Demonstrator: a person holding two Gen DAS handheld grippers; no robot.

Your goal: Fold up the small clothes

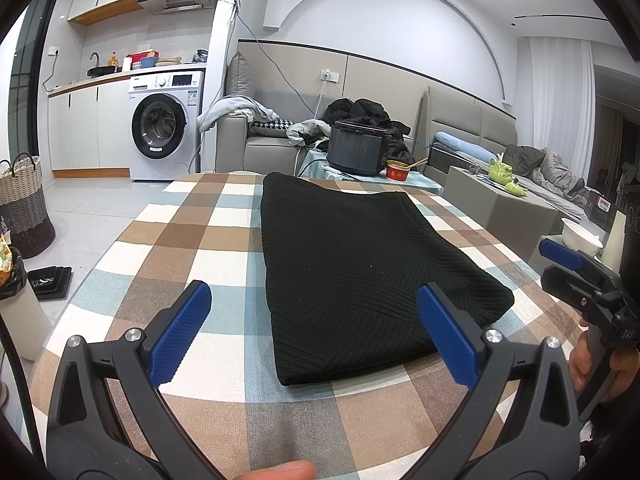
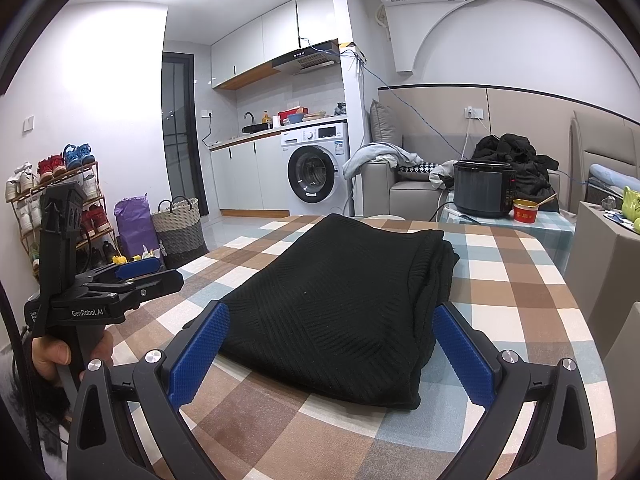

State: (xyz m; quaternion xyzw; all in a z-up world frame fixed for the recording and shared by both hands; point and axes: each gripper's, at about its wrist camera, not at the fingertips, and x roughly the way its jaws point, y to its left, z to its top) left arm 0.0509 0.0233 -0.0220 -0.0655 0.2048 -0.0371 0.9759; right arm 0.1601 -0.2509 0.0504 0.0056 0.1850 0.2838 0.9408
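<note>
checked tablecloth [image 1: 192, 240] carries the black knit garment [image 1: 352, 264], already folded into a thick rectangle at the table's middle; perhaps one fold left. my left claw [image 1: 314, 334] and right claw [image 2: 332, 354] hang spread, empty, near it.

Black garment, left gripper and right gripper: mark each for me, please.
Black garment [image 1: 340, 256]: left wrist view, middle of its folded top face.
Left gripper [image 1: 314, 328]: left wrist view, midway between its open blue fingertips.
Right gripper [image 2: 332, 350]: right wrist view, midway between its open blue fingertips.
</note>
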